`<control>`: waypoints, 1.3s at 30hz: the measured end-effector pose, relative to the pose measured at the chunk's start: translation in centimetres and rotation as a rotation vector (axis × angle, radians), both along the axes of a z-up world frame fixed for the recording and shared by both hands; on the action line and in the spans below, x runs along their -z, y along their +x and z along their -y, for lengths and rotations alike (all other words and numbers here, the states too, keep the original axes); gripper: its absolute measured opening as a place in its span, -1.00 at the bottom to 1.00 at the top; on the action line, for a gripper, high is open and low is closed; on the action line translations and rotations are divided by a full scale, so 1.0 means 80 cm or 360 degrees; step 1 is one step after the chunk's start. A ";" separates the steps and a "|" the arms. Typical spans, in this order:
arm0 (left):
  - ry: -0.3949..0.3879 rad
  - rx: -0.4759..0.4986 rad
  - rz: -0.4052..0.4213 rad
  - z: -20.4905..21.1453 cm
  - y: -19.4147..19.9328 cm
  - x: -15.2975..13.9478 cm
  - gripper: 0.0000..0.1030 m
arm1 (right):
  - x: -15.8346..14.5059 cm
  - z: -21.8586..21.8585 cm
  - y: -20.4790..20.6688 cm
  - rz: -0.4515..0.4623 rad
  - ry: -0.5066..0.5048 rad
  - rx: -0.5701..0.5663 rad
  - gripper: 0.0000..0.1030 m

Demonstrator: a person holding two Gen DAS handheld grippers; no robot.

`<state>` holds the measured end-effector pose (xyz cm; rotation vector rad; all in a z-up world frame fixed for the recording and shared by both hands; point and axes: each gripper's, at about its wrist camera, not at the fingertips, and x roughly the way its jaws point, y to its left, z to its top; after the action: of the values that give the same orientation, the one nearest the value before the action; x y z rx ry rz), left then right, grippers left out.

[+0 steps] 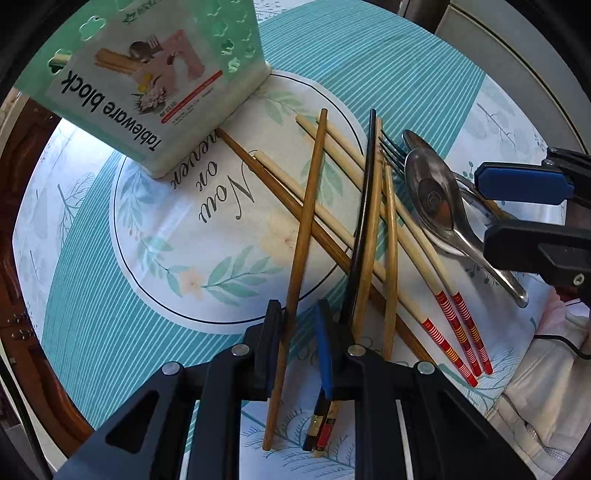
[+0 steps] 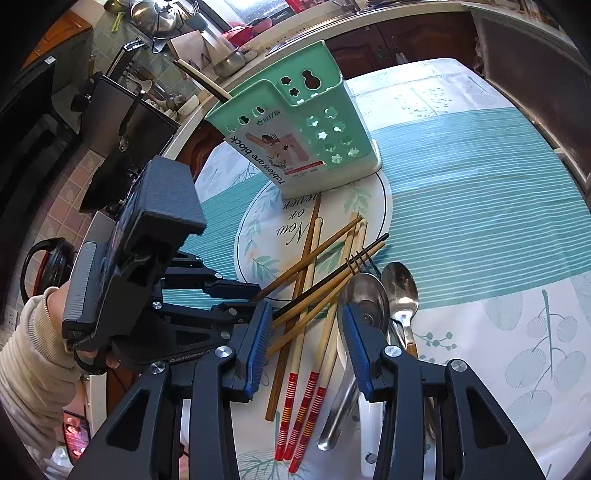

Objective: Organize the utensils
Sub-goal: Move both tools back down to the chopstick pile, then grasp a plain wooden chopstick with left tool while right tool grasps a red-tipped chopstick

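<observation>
A heap of chopsticks [image 1: 373, 229], a fork [image 1: 391, 151] and spoons [image 1: 432, 192] lies on the tablecloth [image 1: 110, 295]. One brown chopstick [image 1: 306, 229] runs between the fingers of my left gripper [image 1: 299, 325], which points straight down. The jaws are narrow; the left pad touches the chopstick and a gap shows at the right pad. My right gripper [image 2: 306, 325] hangs open over the red-striped chopsticks [image 2: 303, 406] and a spoon [image 2: 364, 295], its pads apart from them. The green tableware holder [image 2: 306, 136] stands behind the heap with one chopstick [image 2: 203, 81] sticking out.
The table's edge [image 1: 44, 369] runs along the left, with dark wooden cabinets beyond. In the right wrist view a hand in a beige sleeve [image 2: 29, 362] holds the left gripper [image 2: 255, 295]. A kitchen counter with pots [image 2: 155, 14] lies behind the holder.
</observation>
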<state>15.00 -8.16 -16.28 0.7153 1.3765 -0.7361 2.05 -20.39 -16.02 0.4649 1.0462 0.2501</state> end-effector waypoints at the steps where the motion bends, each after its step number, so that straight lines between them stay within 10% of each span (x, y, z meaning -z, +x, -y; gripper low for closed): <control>1: -0.0001 -0.0001 -0.0020 0.003 0.002 0.001 -0.74 | 0.000 0.000 0.000 -0.0006 0.0019 0.0002 -0.22; 15: -0.0074 -0.0071 0.0049 0.012 0.007 -0.004 -0.93 | 0.031 -0.010 0.026 -0.0422 0.0423 0.0194 -0.58; 39: -0.0265 -0.0080 0.0118 -0.022 -0.002 -0.024 -0.93 | 0.088 -0.032 0.071 -0.0674 0.0358 0.0527 -0.65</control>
<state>14.82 -6.42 -14.35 0.5690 1.2456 -0.7671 7.69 -17.79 -23.07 0.9121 1.3369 -0.0311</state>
